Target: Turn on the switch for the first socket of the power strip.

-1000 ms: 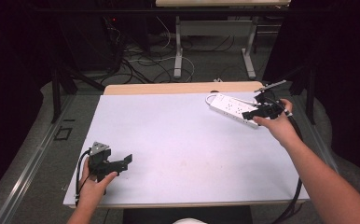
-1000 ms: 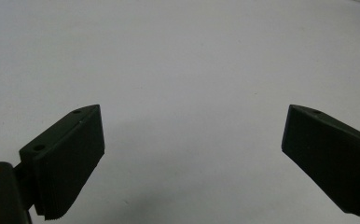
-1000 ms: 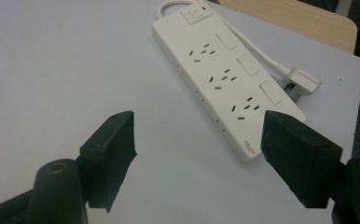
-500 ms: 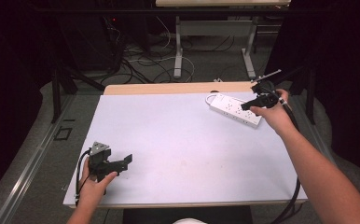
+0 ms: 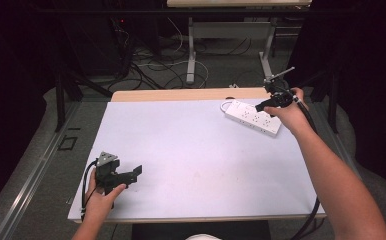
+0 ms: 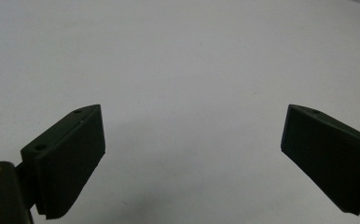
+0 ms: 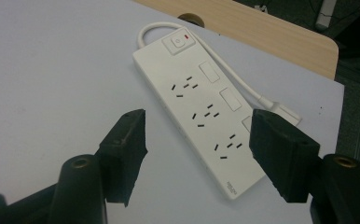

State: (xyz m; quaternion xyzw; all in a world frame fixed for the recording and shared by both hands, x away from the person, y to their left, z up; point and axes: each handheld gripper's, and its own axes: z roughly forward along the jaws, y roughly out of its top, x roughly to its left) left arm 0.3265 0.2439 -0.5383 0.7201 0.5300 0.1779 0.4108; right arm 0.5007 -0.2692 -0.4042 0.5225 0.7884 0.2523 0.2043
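The tabletop, covered in a pale sheet with a strip of bare wood along its far edge, lies as it did a second ago. On it, near the far right corner, the white power strip rests flat and slantwise in the same place as before, its switch end toward the wood strip and its white cord looping from that end and running along its far side.

The right tool is what has changed: a second ago it hovered over the near end of the power strip, and it now sits farther back and a little higher, above the strip's far edge. Its jaws have just been closing but stand parted with nothing between them; in the right gripper view the power strip lies on the sheet below, untouched.

The left tool rests near the front left corner of the tabletop where it was, well apart from the power strip, jaws spread wide and empty.
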